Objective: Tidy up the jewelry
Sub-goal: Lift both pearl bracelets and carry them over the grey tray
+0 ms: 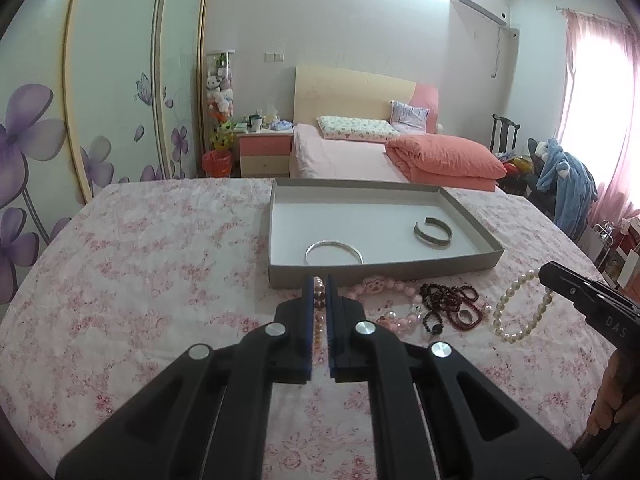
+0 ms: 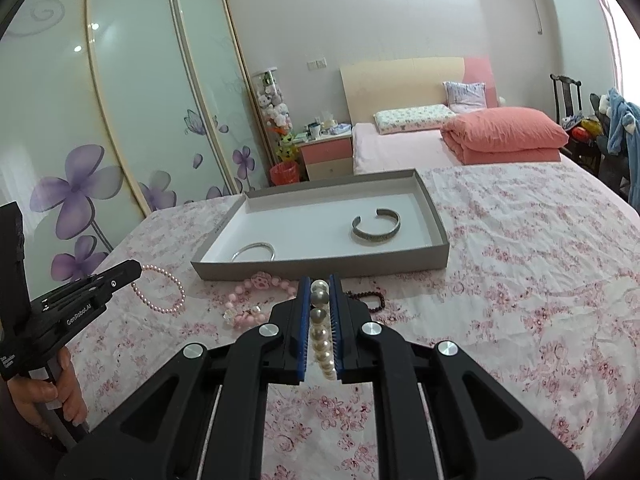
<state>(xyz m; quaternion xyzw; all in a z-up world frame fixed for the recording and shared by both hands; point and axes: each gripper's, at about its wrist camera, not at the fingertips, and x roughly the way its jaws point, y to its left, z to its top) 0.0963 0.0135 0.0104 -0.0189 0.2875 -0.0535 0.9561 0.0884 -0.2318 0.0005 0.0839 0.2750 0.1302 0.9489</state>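
Note:
My left gripper is shut on a pink pearl bracelet, lifted just above the flowered bedspread; from the right wrist view this gripper shows the pink loop hanging from its tip. My right gripper is shut on a white pearl bracelet, and in the left wrist view that gripper has the white strand dangling below it. Ahead lies a grey shallow box holding a thin silver bangle and a wide silver cuff.
In front of the box lie a pink bead string with an animal charm and dark red bead strands. A person's hand grips the left handle. Beyond are a folded coral quilt and a nightstand.

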